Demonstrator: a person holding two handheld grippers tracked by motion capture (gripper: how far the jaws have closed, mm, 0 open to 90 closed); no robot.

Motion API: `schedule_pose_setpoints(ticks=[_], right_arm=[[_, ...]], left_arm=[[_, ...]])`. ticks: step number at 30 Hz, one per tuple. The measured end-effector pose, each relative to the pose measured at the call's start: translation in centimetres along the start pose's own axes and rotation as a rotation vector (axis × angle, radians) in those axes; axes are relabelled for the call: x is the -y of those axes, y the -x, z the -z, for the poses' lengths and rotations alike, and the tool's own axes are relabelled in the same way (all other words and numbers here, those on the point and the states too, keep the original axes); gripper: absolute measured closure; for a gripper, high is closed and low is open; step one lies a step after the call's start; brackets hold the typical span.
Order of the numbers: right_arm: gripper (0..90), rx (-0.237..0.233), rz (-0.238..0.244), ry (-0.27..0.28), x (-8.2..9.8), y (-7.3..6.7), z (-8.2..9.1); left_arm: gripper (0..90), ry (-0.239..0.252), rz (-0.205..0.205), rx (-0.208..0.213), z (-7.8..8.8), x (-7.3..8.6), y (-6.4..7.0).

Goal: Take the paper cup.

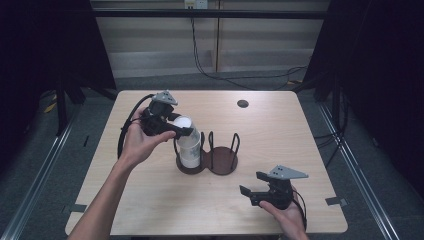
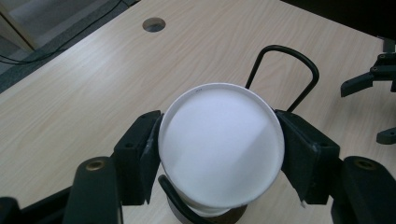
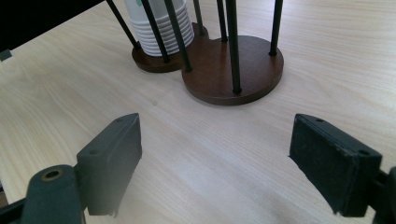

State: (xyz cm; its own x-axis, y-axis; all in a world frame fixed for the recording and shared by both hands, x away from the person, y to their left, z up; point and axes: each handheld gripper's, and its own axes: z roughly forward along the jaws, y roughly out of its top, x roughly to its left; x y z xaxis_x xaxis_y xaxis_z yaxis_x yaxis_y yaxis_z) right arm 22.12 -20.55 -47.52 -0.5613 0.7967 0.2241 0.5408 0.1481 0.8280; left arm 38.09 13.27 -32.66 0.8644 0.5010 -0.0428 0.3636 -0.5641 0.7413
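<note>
1. Left of centre in the high view, the left gripper (image 1: 181, 131) pinches the top of a stack of white paper cups (image 1: 189, 145). In the left gripper view its two pads (image 2: 150, 149) press on opposite sides of the top cup's closed white end (image 2: 221, 144), so the cups are upside down.
2. The stack stands upright in the left bay of a dark wooden cup holder (image 1: 220, 161), ringed by black wire loops (image 2: 285, 70). Its long axis is vertical, so I judge that any lift must go straight up between the loops.
3. The holder's right bay (image 3: 238, 70), at the upper middle of the right gripper view, has nothing in it.
4. At the lower right of the high view, the right gripper (image 1: 252, 187) hangs over bare table (image 1: 150, 210) with jaws spread and nothing between them. It points toward the holder but stays well apart, so the left hand is far nearer the cups.
</note>
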Motion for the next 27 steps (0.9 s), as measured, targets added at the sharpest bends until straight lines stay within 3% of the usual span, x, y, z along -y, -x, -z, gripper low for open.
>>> schedule_pose_setpoints(ticks=[4, 12, 14, 25, 27], right_arm=[[16.5, 0.0, 0.0, 0.001, 0.0, 0.0, 0.0], [16.5, 0.0, -0.001, 0.001, 0.0, 0.0, -0.1], [16.4, 0.0, -0.001, -0.001, 0.0, 0.0, -0.1], [16.3, 0.002, -0.003, -0.002, 0.0, 0.0, -0.1], [16.2, 0.0, -0.004, -0.002, 0.0, 0.0, -0.1]], left_arm=[[35.3, 0.032, 0.004, 0.022, 0.4, 0.1, 0.0], [35.6, 0.055, 0.004, 0.028, 1.1, 0.4, 0.0], [35.8, 0.053, 0.009, 0.045, 1.3, 0.5, 0.1], [36.0, 0.093, -0.002, 0.052, 2.2, 0.9, 0.7], [36.0, 0.107, 0.002, 0.076, 2.6, 1.1, 0.8]])
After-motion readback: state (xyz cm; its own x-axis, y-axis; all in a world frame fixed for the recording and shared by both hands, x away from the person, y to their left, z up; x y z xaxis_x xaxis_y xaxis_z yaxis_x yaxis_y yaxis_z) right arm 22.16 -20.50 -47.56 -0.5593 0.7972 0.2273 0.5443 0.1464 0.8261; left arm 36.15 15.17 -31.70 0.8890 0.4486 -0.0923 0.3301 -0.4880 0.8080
